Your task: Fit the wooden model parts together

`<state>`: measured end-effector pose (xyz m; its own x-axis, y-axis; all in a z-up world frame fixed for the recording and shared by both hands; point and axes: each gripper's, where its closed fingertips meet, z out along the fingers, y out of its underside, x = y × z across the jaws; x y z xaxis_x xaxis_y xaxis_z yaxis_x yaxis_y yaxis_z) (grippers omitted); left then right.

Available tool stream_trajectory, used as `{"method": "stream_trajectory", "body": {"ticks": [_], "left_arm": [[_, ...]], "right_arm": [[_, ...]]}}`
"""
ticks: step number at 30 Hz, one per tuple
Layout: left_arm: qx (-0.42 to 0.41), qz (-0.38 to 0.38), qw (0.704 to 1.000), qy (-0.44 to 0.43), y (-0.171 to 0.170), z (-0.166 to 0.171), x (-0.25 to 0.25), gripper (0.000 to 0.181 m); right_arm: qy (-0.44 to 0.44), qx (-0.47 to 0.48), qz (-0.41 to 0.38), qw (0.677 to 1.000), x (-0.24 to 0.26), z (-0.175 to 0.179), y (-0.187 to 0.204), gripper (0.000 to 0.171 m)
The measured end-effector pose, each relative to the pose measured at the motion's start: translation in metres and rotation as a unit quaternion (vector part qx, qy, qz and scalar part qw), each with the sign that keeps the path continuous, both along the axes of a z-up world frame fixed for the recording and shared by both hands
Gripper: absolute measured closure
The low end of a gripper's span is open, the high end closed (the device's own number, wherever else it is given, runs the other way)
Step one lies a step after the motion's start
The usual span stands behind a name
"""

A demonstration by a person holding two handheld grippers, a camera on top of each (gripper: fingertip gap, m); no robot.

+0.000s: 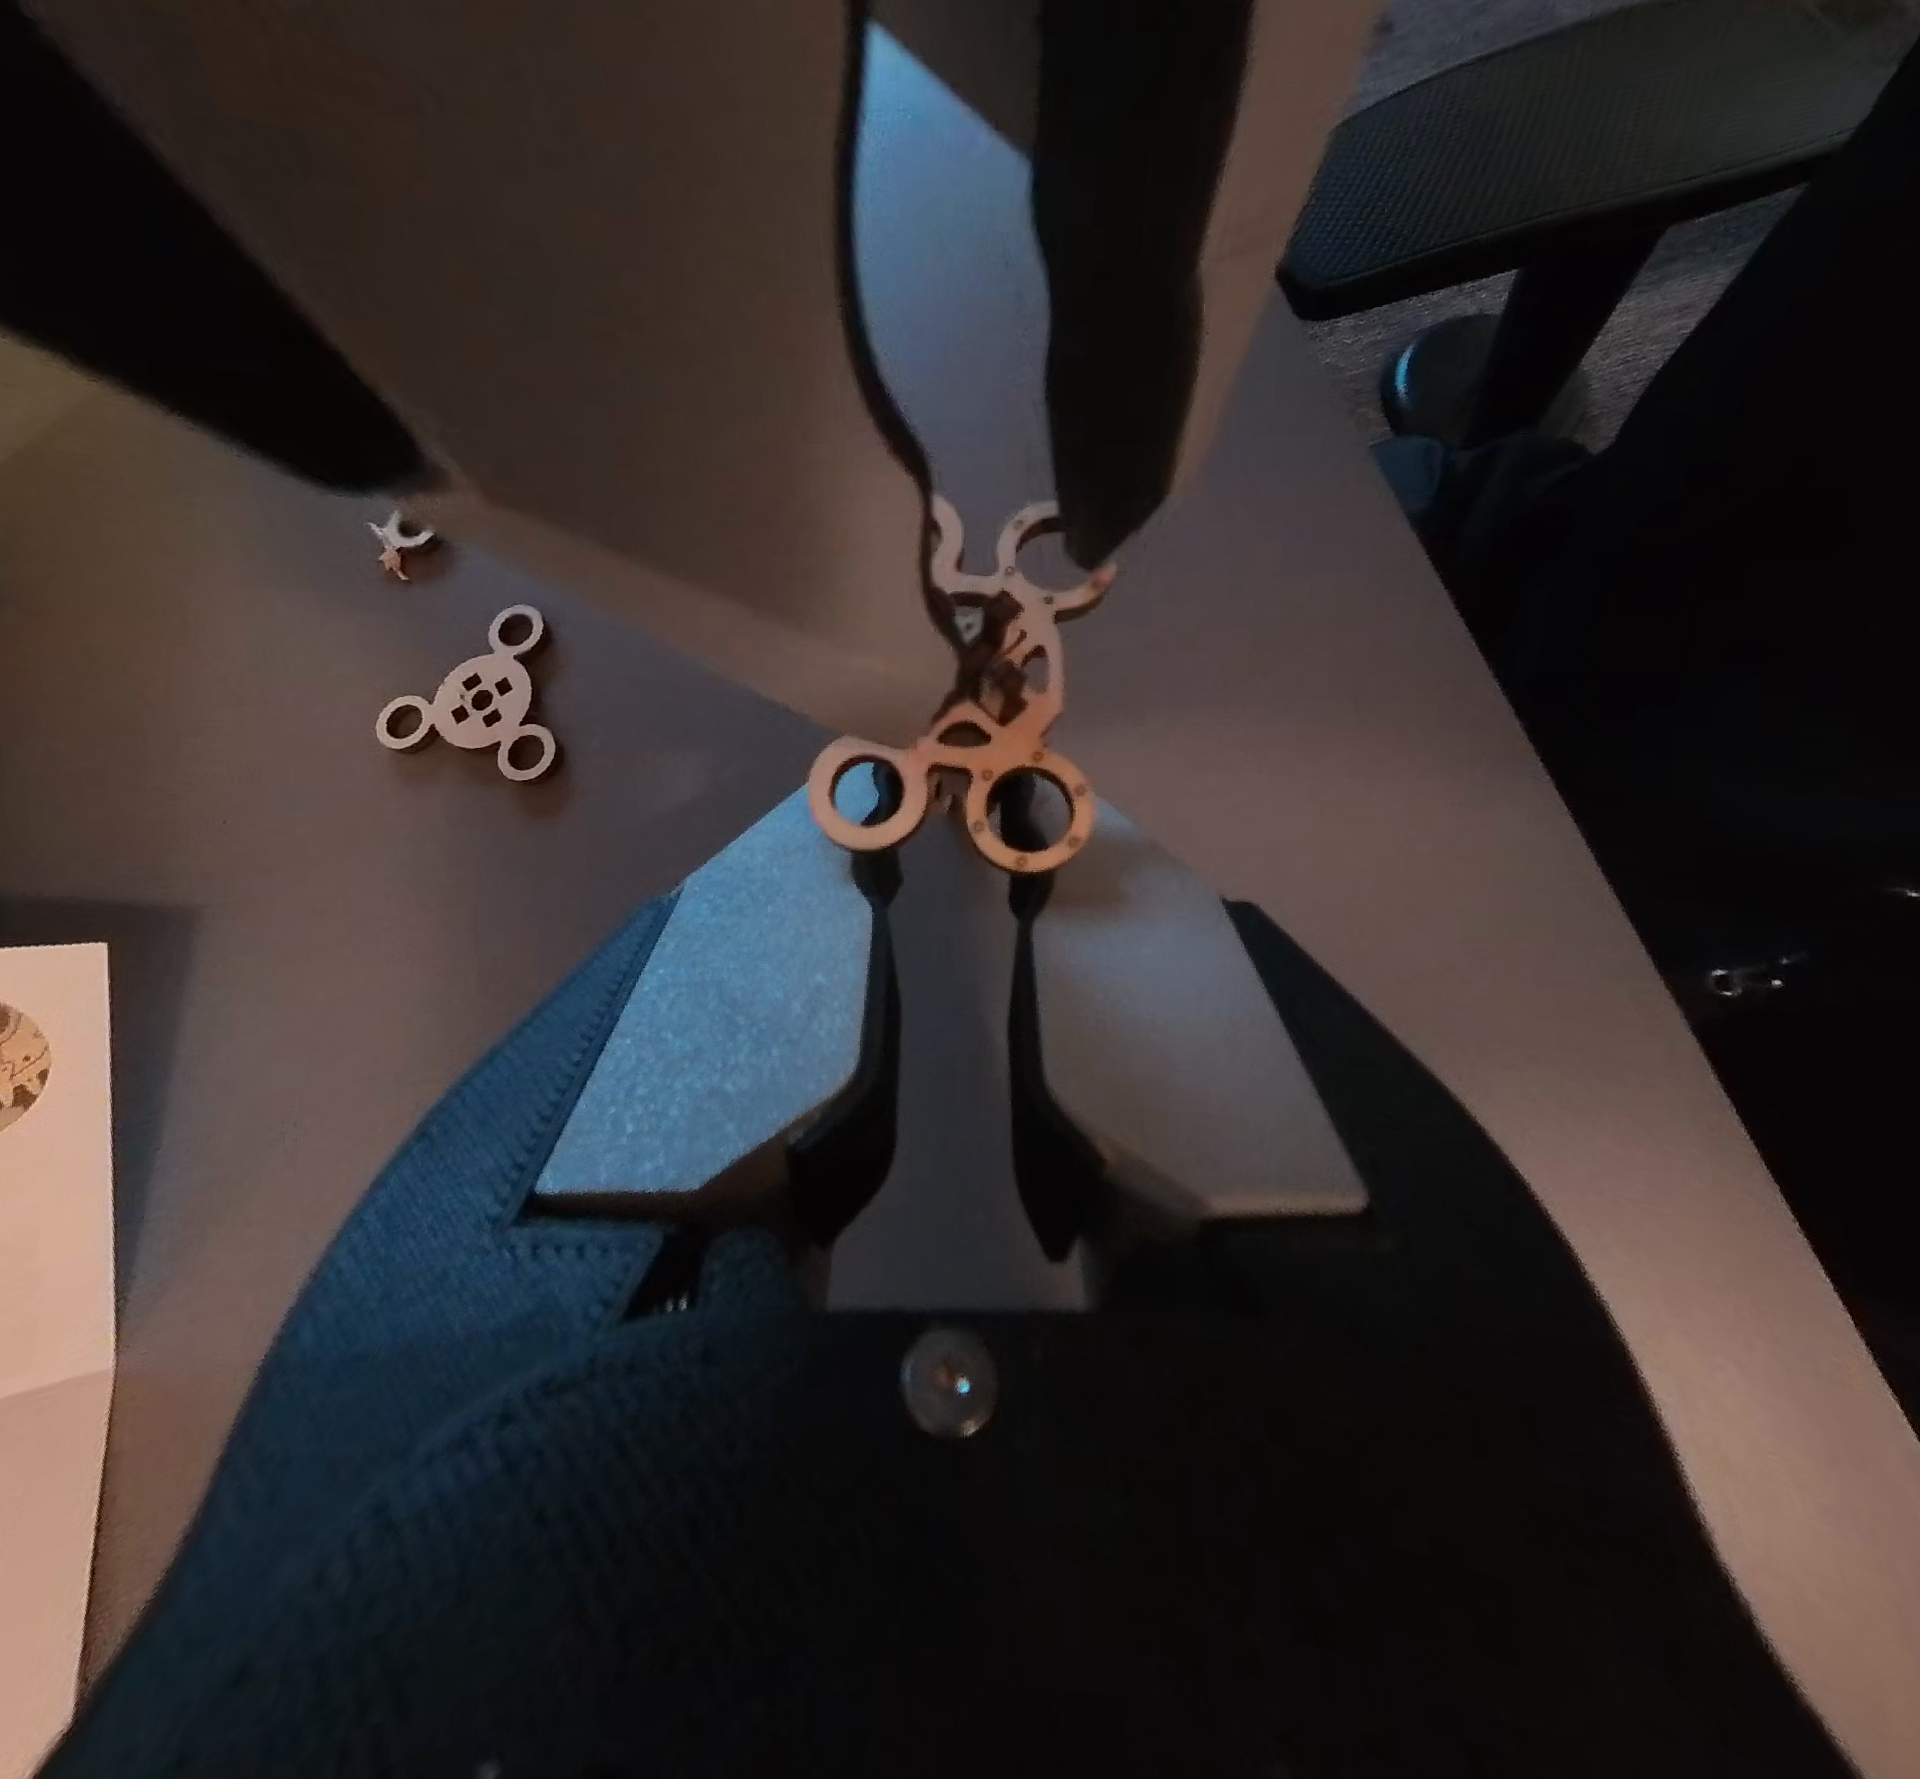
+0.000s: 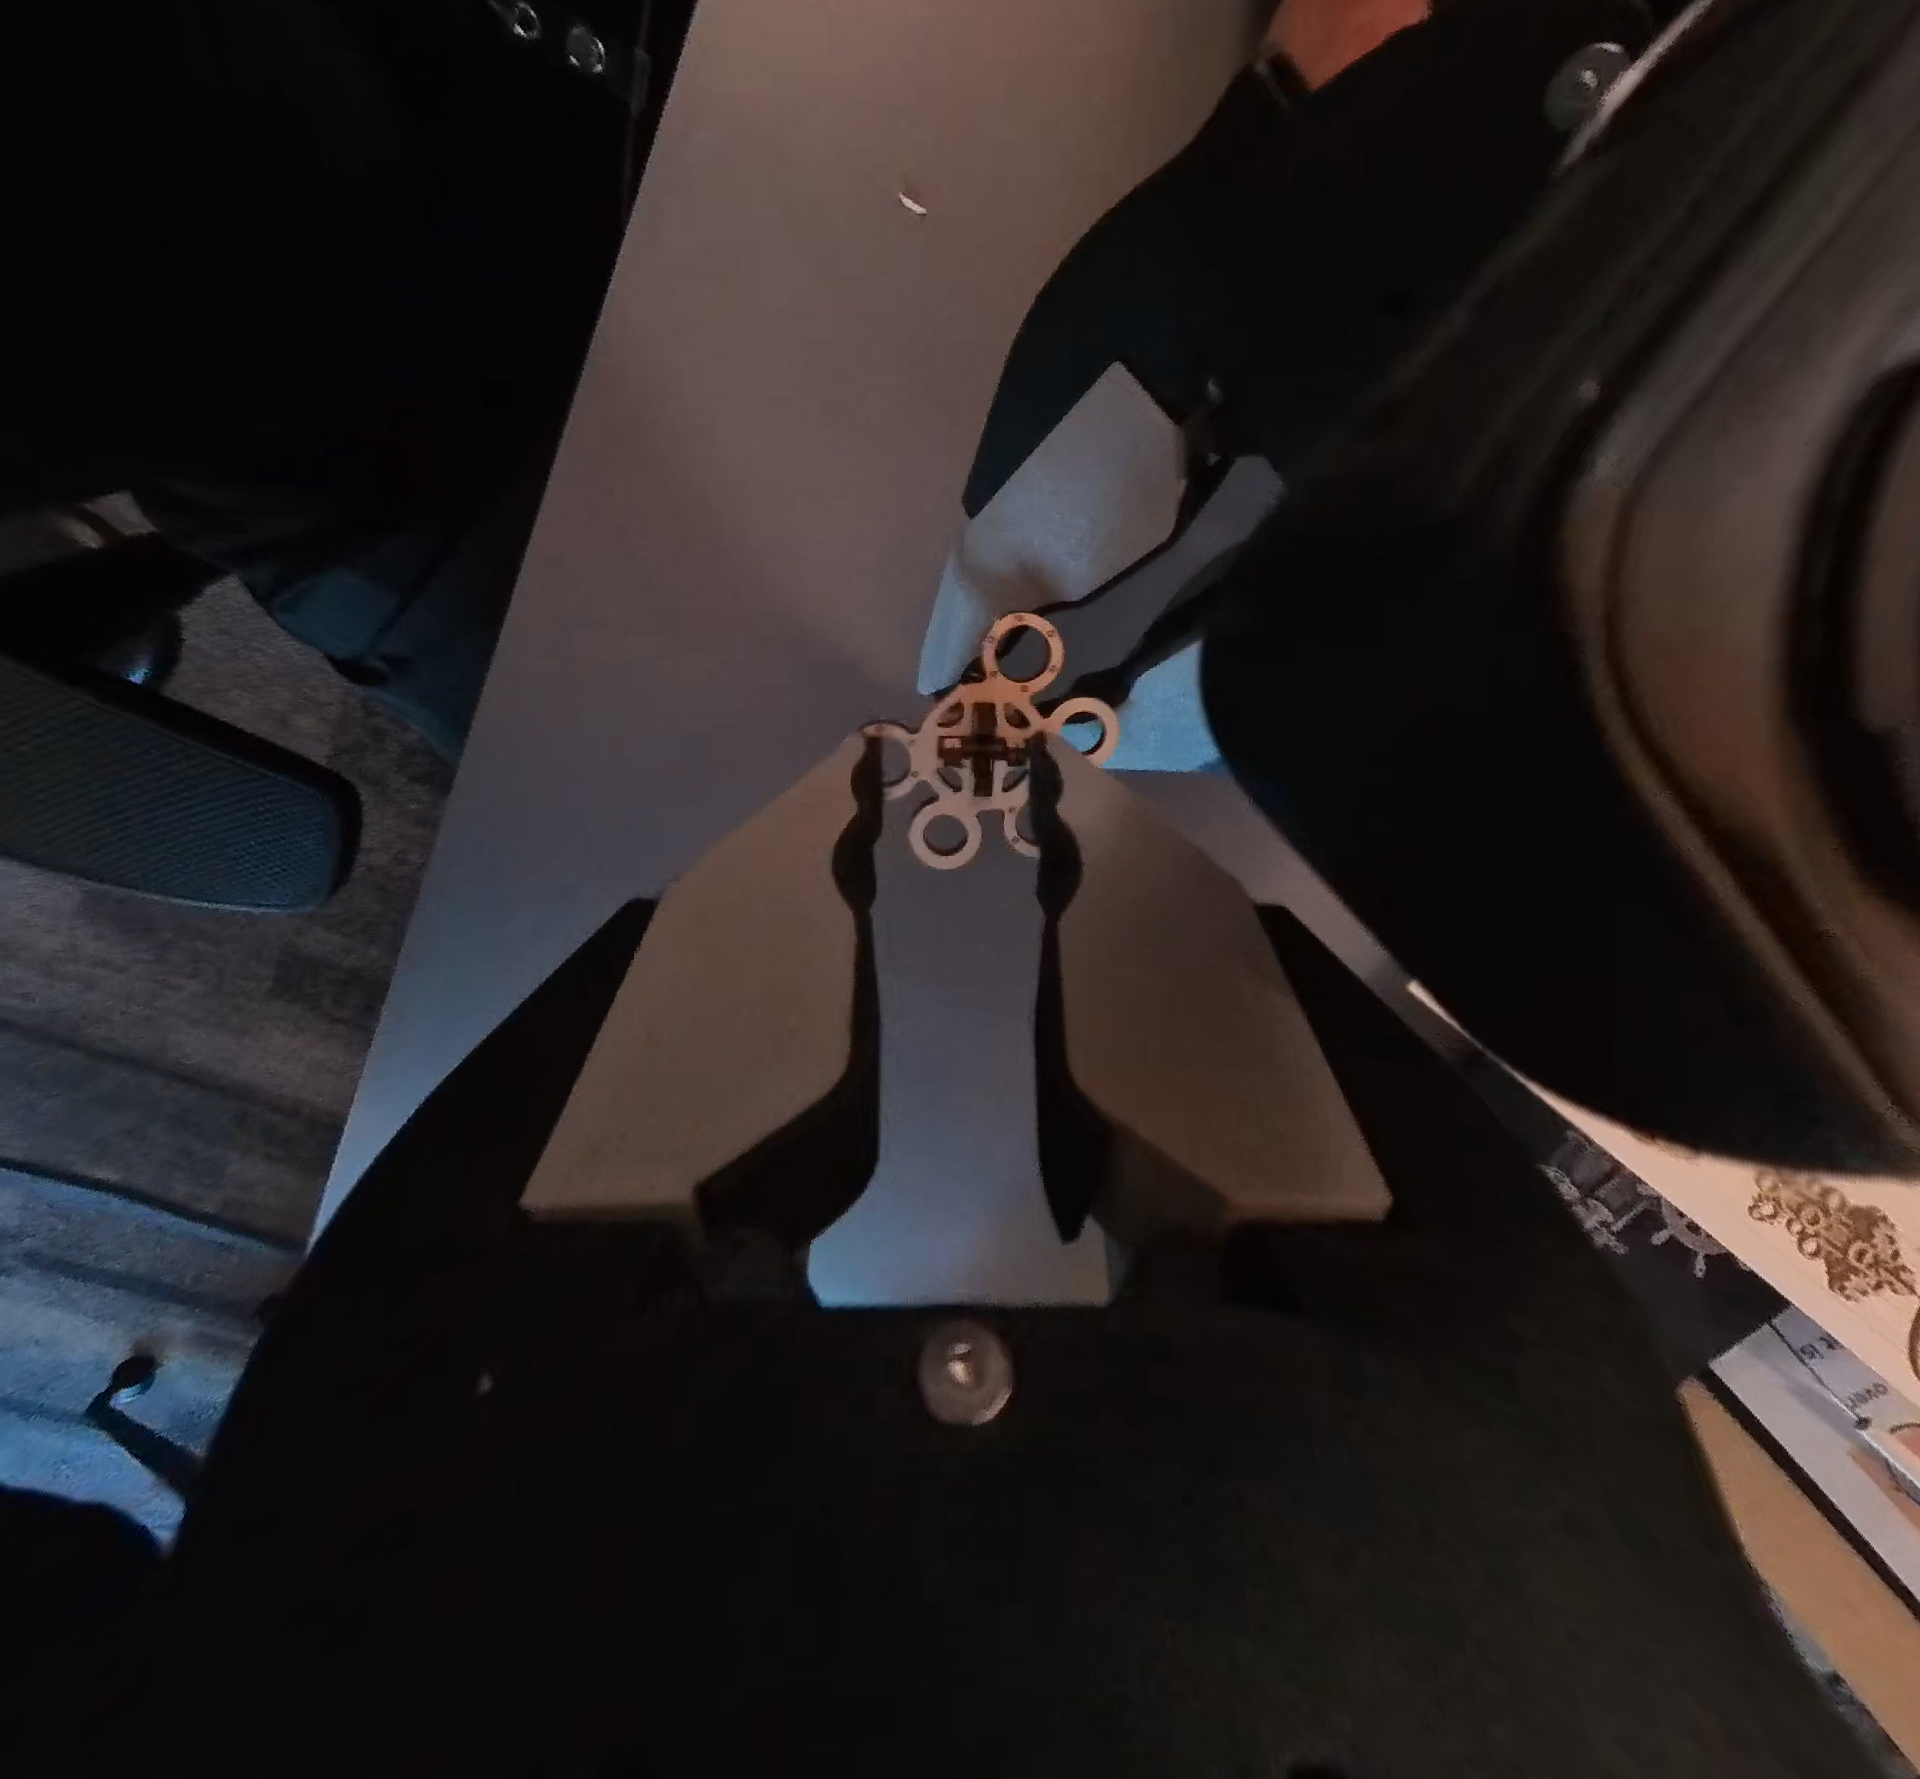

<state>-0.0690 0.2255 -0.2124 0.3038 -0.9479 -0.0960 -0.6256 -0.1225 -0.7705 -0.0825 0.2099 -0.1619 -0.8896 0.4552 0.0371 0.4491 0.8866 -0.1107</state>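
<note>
Both tools meet over the surface (image 1: 1299,794) near its right-hand edge, where a dark chair seat (image 1: 1579,140) sits just beyond the rim. The left tool (image 1: 951,872) is drawn narrow, its fingers (image 1: 883,950) closed on the lower rings of a wooden model assembly (image 1: 987,721) held above the surface. From the far side the right tool (image 1: 997,534) comes in, its tips pinching the same assembly at its upper rings.

In the right wrist view, the right tool (image 2: 956,794) is narrowed onto the assembly (image 2: 982,742), whose rings and cross-shaped hub sit between the tips; the left tool (image 2: 997,617) grips the ring on the opposite side.

To the left of the joined tools the surface is open. A loose three-ringed wooden part (image 1: 473,711) lies flat there, with a small wooden fragment (image 1: 400,543) just beyond it, both well apart from the held assembly. A white sheet (image 1: 52,1158) lies at the left border. A printed sheet (image 2: 1829,1241) with model drawings lies under the left tool's body in the right wrist view.
</note>
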Motion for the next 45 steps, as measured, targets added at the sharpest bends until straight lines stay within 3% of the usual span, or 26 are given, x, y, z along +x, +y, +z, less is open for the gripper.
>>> {"method": "stream_trajectory", "body": {"ticks": [19, 28, 45], "left_arm": [[-0.017, 0.006, 1.000, -0.001, -0.0011, -0.0005, 0.0005, 0.166], [-0.023, 0.009, 1.000, -0.003, -0.0006, -0.0003, 0.0001, 0.166], [-0.030, 0.006, 1.000, -0.001, -0.0033, -0.0005, 0.0017, 0.166]], "right_arm": [[0.002, 0.004, -0.023, 1.000, -0.0032, 0.0002, 0.0027, 0.139], [0.002, 0.000, -0.021, 1.000, -0.0037, 0.0015, 0.0014, 0.152], [-0.022, 0.014, -0.030, 0.999, -0.0015, 0.0004, -0.0001, 0.159]]}}
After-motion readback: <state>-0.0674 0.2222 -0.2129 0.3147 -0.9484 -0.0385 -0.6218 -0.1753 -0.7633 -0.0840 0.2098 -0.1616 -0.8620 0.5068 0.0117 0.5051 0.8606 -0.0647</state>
